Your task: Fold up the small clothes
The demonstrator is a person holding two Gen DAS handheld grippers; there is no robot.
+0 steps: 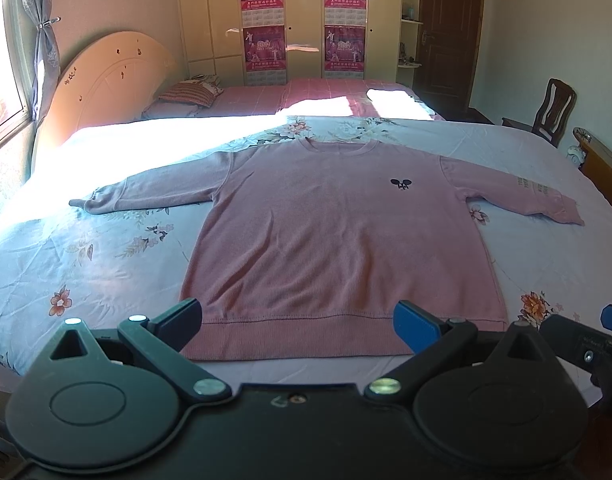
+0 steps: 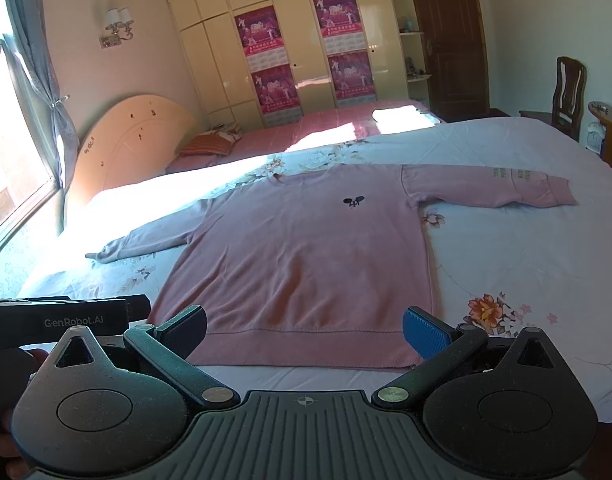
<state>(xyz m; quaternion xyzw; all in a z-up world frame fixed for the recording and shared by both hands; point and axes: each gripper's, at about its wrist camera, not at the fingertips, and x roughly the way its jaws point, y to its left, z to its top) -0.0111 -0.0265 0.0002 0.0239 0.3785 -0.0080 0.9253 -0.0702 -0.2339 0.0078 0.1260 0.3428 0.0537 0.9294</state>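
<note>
A pink long-sleeved sweater (image 1: 337, 236) lies flat and face up on the floral bed sheet (image 1: 98, 264), sleeves spread out to both sides, hem towards me. It also shows in the right wrist view (image 2: 306, 256). My left gripper (image 1: 298, 322) is open and empty, hovering just short of the hem. My right gripper (image 2: 306, 330) is open and empty, also near the hem, towards its right part. The right gripper's edge shows at the far right of the left wrist view (image 1: 585, 344).
A second bed with a pink cover (image 1: 306, 96) and a striped pillow (image 1: 190, 92) lies beyond. A headboard (image 1: 106, 80) and window are at the left. A wooden chair (image 1: 553, 112) and a dark door (image 1: 449, 32) stand at the right.
</note>
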